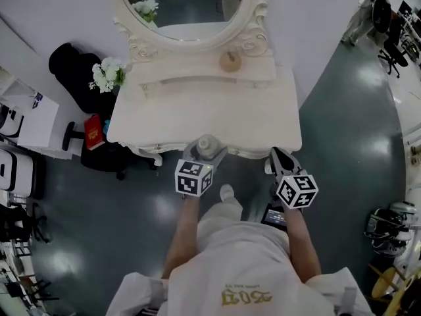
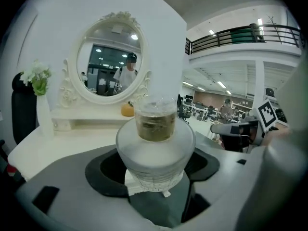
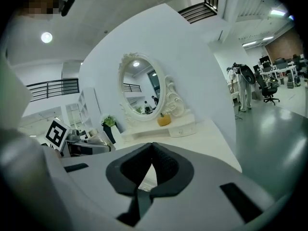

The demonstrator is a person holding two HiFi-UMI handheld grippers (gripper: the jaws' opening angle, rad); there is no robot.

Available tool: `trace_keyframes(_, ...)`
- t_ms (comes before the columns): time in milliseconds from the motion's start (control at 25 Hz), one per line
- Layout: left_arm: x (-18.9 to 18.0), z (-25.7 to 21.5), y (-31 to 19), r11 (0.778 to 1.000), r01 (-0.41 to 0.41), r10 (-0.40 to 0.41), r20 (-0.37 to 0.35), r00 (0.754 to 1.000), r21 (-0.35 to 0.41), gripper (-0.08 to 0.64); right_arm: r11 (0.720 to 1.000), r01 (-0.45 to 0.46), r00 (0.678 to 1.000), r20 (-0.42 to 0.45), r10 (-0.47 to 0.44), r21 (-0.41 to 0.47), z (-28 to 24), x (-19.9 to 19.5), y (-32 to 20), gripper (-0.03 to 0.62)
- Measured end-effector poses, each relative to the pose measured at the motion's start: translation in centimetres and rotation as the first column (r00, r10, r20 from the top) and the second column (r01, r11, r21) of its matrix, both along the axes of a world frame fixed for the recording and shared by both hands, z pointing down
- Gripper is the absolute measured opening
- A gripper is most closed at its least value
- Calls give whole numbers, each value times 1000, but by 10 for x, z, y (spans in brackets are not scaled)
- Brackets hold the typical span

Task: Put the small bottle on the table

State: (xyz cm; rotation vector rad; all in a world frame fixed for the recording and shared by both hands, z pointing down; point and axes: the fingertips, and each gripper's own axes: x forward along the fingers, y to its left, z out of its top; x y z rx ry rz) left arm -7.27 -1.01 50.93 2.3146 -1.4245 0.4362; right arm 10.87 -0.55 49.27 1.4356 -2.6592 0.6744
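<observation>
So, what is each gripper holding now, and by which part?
The left gripper grips the small frosted white bottle by its lower body. The right gripper holds nothing.

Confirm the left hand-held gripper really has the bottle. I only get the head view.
Observer: Yes. In the left gripper view the small bottle stands cap up between the jaws of the left hand-held gripper, gripped on both sides.
Operator: Right one carrying anything?
Observer: No. The right gripper view shows the right hand-held gripper with its jaws together and nothing between them.
Operator: What does the bottle look like up close?
Observer: It has a frosted white body and a clear cap with something yellowish-brown showing through.
</observation>
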Motion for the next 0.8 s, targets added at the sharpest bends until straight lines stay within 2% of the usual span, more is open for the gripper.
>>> trace_keyframes(360,-22,20,-114,998,-54,55,16,998,-44,348,999,-17,1000,-27,16,-32,9,-34,-114,12)
trace_keyframes(600,-30,38,-162,994,-86,88,29,996,-73,348,997,-47,998,-37,44,-67,28,-42,-161,12)
trace_keyframes(800,-31,48,-185,990,-112,114,29,993,-83,348,995,-68,997,-48,64,-76,36,-47,-182,12)
